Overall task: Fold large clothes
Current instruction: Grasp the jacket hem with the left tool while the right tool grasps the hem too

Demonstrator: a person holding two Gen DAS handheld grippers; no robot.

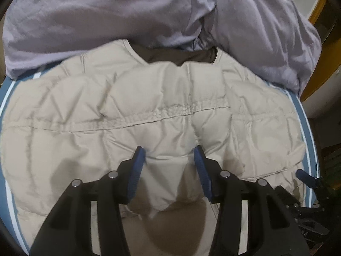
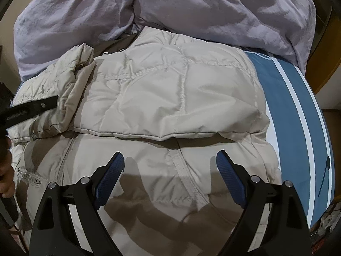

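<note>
Left gripper (image 1: 169, 156) pts steeply down at beige puffer jacket (image 1: 149, 111), jaws parted w/ a raised puff of jacket fabric between the blue pads, pads not clearly pressing it, so reads as released. Right gripper (image 2: 170, 162) wide open, nothing gripped, hovering just above jacket's lower front near folded-over panel edge, zipper (image 2: 66, 155) off to its left. Jacket lies spread on blue bed sheet w/ white stripes (image 2: 298, 106), collar toward crumpled lavender duvet (image 2: 191, 10) at far side.
</note>
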